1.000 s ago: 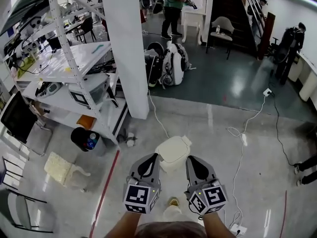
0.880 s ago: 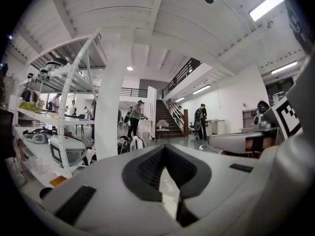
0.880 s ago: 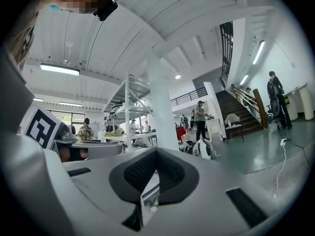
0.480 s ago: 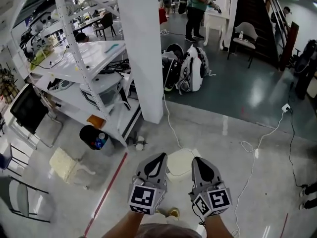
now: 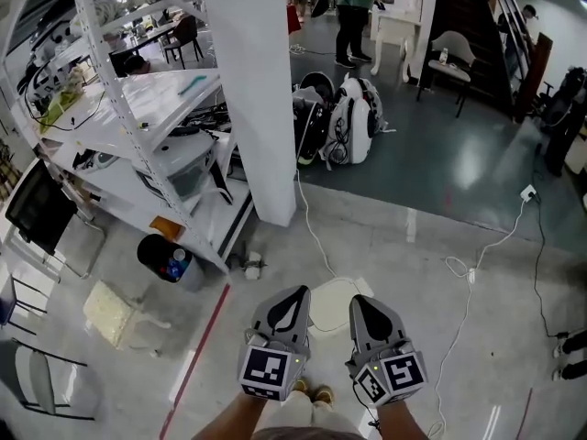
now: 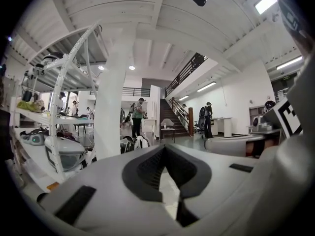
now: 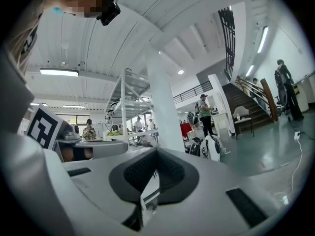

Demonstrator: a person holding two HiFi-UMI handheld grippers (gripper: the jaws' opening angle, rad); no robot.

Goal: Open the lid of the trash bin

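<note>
hovering side by side, the left gripper (image 5: pixel 295 293) and right gripper (image 5: pixel 359 302) each have their jaws pressed together on nothing. the white trash bin (image 5: pixel 332 306) sits on the floor between and just beyond their tips, lid down. a white pillar (image 5: pixel 252 108) stands farther off, with a shelving rack (image 5: pixel 138 145) to its left.

Trash bin (image 5: pixel 332 305) sits on the floor (image 5: pixel 413 246) just ahead of both grippers, left gripper (image 5: pixel 295 293) at its left edge, right gripper (image 5: pixel 359 302) at its right. Pillar (image 5: pixel 248 90) stands behind it, with the shelf rack (image 5: pixel 138 126) left of the pillar. Bucket (image 5: pixel 160 258) is at the rack's near corner, backpacks (image 5: pixel 344 117) right of the pillar.
</note>
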